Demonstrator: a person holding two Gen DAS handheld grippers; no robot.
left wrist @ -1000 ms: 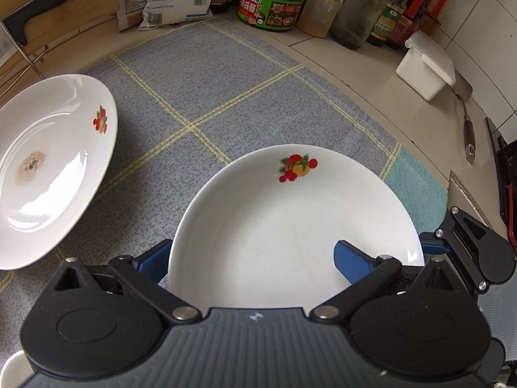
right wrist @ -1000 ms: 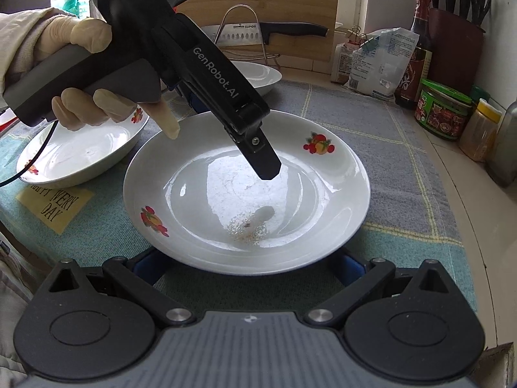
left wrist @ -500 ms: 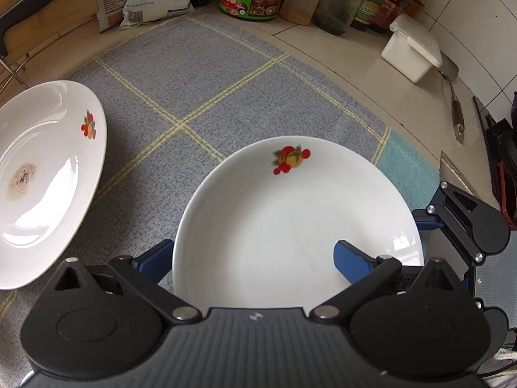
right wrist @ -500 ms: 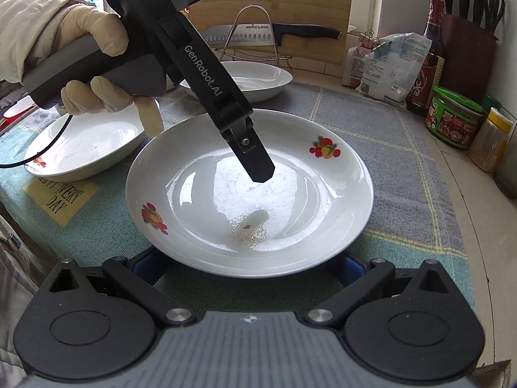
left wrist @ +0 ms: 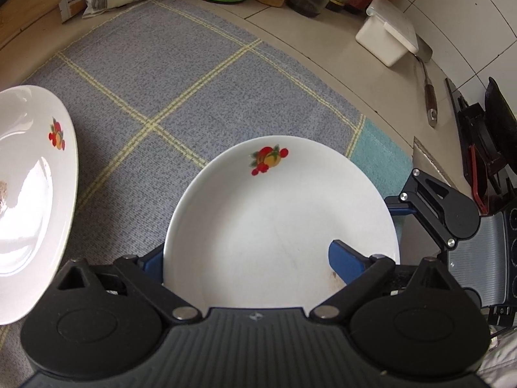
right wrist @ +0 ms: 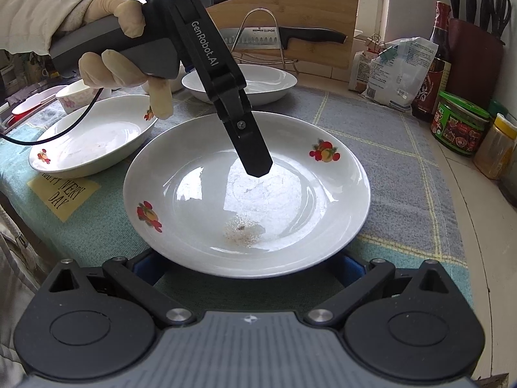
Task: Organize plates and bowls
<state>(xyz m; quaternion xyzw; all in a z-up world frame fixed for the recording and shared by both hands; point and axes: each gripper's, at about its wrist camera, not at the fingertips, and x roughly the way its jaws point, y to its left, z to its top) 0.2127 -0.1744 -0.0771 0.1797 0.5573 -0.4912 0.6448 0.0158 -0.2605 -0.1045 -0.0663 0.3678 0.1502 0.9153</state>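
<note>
Plate (left wrist: 281,226), lower centre: left gripper (left wrist: 248,258) jaws closing astride its rim, not yet clamped; right gripper (right wrist: 248,268) jaws apart beneath near edge; next, firm grip, lift to stack.

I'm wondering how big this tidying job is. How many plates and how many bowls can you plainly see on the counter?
Plates: 3 (centre plate, left plate, back plate)
Small bowls: 1 (flowered bowl)
Total: 4
</note>
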